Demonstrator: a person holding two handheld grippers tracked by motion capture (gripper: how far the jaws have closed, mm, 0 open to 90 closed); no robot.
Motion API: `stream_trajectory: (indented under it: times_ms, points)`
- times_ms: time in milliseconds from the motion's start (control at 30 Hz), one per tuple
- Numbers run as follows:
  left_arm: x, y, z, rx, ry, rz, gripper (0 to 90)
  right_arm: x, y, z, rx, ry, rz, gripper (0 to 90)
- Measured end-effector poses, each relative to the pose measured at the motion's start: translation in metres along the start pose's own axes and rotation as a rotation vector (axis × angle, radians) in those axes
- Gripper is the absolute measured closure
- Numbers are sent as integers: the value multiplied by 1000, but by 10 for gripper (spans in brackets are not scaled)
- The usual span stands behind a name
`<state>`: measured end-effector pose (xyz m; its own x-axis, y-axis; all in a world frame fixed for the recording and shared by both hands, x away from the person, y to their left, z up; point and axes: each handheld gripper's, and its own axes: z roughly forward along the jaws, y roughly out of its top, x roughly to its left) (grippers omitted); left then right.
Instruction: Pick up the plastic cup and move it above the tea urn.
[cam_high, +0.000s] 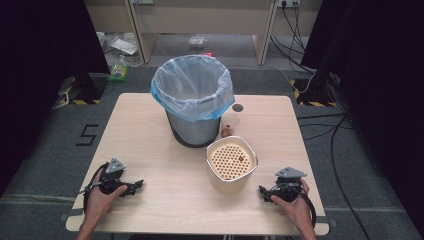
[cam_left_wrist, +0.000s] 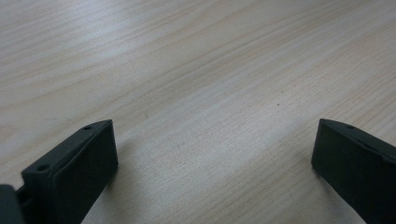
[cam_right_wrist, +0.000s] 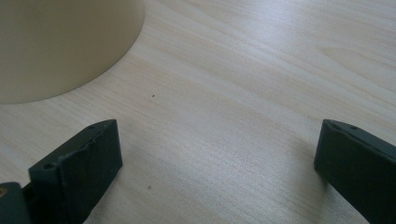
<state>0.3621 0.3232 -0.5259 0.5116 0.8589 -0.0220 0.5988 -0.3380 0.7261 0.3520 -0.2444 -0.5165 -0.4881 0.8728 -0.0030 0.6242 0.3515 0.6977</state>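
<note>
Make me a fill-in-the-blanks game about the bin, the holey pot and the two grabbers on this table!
1. The bin is lined with a pale ____ bag.
2. The cream pot has an insert full of round ____.
3. The pot stands nearer the ____ gripper than the other gripper.
4. Both grippers' jaws are ____ with nothing between them.

Missing words: blue; holes; right; open
</note>
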Motion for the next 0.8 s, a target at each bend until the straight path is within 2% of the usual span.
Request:
stream_trajectory:
  times_ms: [167,233,267,300,333,400,433,467,533,600,633,700,733,800]
  points:
    - [0,0,0,1,0,-1,0,-2,0,-2,-4,0,-1,73]
    - [0,0,0,1,0,0,0,-3,0,-4,-27,-9,10,232]
    - [0,0,0,0,0,0,0,-4,1,-6,-37,-7,20,218]
    - [0,0,0,1,0,0,0,-6,2,-8,-47,-6,23,130]
    - [0,0,0,0,0,-1,0,-8,3,-11,-60,-12,31,194]
    - [0,0,0,1,0,-1,0,-9,4,-14,-73,-4,33,208]
    - [0,0,0,1,0,0,0,-11,7,-18,-90,-1,45,166]
    - [0,0,0,1,0,-1,0,-12,9,-21,-93,-4,51,171]
    - [0,0,0,1,0,0,0,-15,12,-23,-98,-7,39,187]
    - [0,0,0,1,0,-1,0,-20,23,-28,-105,-26,43,205]
    - [0,0,0,1,0,-1,0,-20,23,-28,-105,-26,43,205]
    - [0,0,0,1,0,-1,0,-24,32,-30,-107,-24,45,227]
    - [0,0,0,0,0,-1,0,-27,43,-31,-114,-21,40,253]
    - [0,0,0,0,0,0,0,-28,47,-30,-116,-19,38,255]
